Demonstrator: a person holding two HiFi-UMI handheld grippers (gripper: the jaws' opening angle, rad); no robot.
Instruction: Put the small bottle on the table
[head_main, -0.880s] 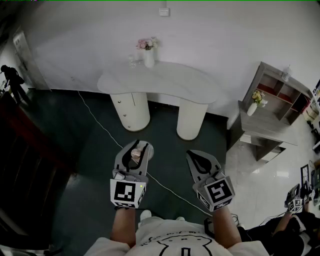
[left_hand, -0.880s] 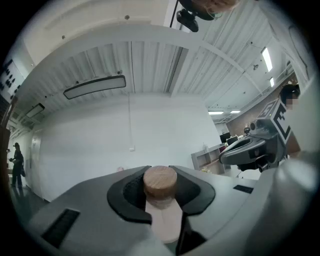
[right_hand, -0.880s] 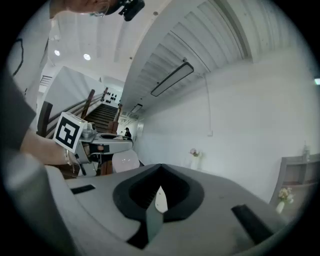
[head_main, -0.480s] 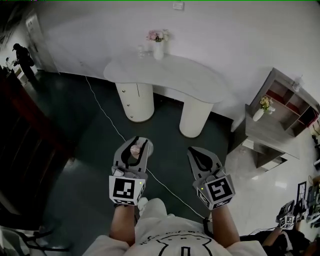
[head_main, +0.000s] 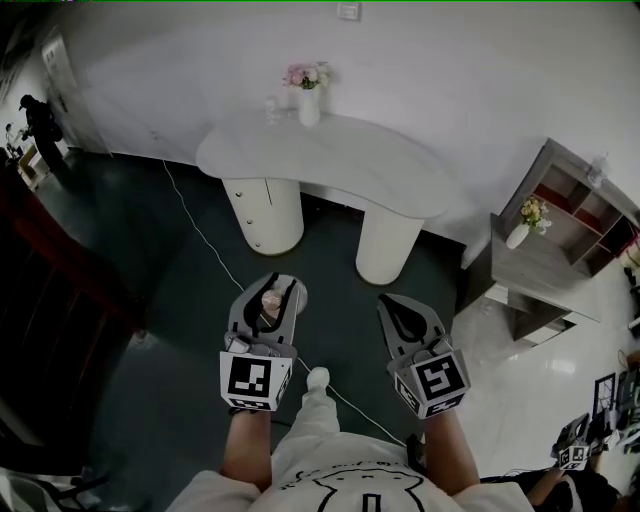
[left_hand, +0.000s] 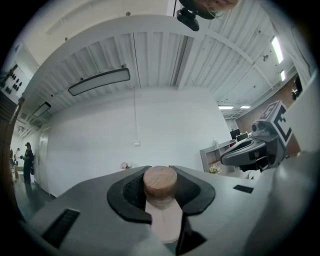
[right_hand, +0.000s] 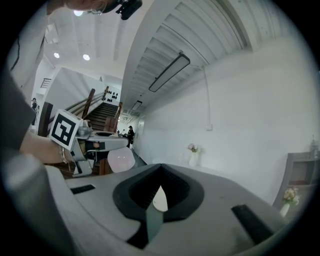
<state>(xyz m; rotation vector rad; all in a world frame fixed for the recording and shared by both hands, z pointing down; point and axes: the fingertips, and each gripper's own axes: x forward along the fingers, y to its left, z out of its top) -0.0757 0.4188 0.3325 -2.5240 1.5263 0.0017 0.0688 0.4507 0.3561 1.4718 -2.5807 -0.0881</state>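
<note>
We hold the left gripper (head_main: 272, 291) low in the middle of the head view, over the dark floor (head_main: 170, 300), and its jaws stand part-way open, clamped on the small bottle (left_hand: 160, 182). In the left gripper view the dark pads (left_hand: 131, 192) press on either side of the bottle just under its round wooden cap, and the pale body runs down from the cap towards the bottom of the frame. From above we see the brown cap sitting in the gap between the two grey jaws. The right gripper view shows that same gripper at its left edge, with the bottle's pale rounded body hanging beneath the jaws. The bottle is therefore in the air, well apart from the white table (head_main: 340, 170) that fills the upper middle of the head view, where a vase of flowers (head_main: 308, 95) stands at the far edge against the wall. The right gripper (head_main: 387, 303) sits just to the right of the left one, at about the same height in the frame. Its jaws are brought together so that the tips meet, leaving only the hollow between the dark pads, and we see nothing held there. A thin cable (head_main: 200, 235) trails across the floor beneath both grippers.
</note>
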